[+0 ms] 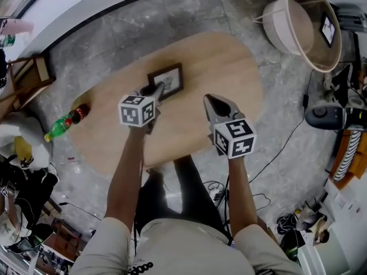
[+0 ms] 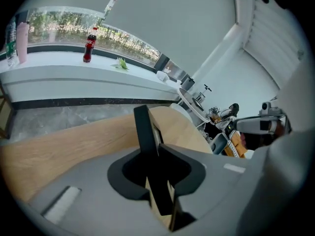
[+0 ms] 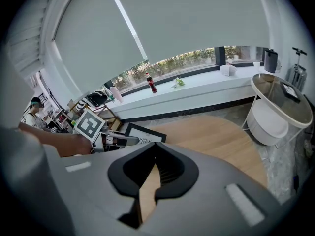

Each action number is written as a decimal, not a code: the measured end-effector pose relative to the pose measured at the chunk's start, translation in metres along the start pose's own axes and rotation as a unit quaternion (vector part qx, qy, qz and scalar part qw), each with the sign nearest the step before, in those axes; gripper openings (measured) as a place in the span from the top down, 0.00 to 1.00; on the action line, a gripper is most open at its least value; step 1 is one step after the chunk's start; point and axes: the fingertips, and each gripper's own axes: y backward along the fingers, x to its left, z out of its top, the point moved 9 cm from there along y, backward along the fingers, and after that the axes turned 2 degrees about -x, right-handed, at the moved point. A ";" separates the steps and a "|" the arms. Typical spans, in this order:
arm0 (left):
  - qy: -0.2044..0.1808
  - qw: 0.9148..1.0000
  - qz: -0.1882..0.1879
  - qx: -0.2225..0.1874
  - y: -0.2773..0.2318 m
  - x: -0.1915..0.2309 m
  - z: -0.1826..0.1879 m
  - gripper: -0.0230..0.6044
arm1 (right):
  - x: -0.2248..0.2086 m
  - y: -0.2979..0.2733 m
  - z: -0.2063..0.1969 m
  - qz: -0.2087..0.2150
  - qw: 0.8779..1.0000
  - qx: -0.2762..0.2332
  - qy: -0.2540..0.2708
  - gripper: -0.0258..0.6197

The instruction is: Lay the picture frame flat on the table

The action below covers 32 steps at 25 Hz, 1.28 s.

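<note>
A dark-framed picture frame rests on the oval wooden table, its picture facing up toward me. My left gripper is at its near left edge. In the left gripper view the frame's black edge runs between the jaws of my left gripper, with slivers of table showing on both sides, so the pads do not press it. My right gripper hovers over the table to the frame's right, its jaws together and empty. The right gripper view shows the frame low on the table.
A cola bottle and a green bottle lie at the table's left edge. A round white side table stands at the far right, a wooden chair to the left. Cables lie on the floor near my legs.
</note>
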 end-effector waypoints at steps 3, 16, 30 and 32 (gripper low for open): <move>0.018 1.000 0.003 0.003 -0.005 0.005 -0.002 0.85 | -0.003 -0.002 -0.003 0.001 1.000 0.001 -0.008 0.96; 0.065 0.997 0.019 0.021 -0.024 0.024 -0.012 0.73 | -0.011 -0.004 -0.014 -0.007 1.000 0.011 -0.018 0.95; 0.071 0.996 0.060 0.012 -0.037 0.037 -0.029 0.56 | -0.015 -0.006 -0.019 -0.008 1.000 0.016 -0.026 0.95; 0.069 0.996 0.063 0.012 -0.037 0.036 -0.029 0.56 | -0.014 -0.006 -0.020 -0.009 0.999 0.015 -0.027 0.95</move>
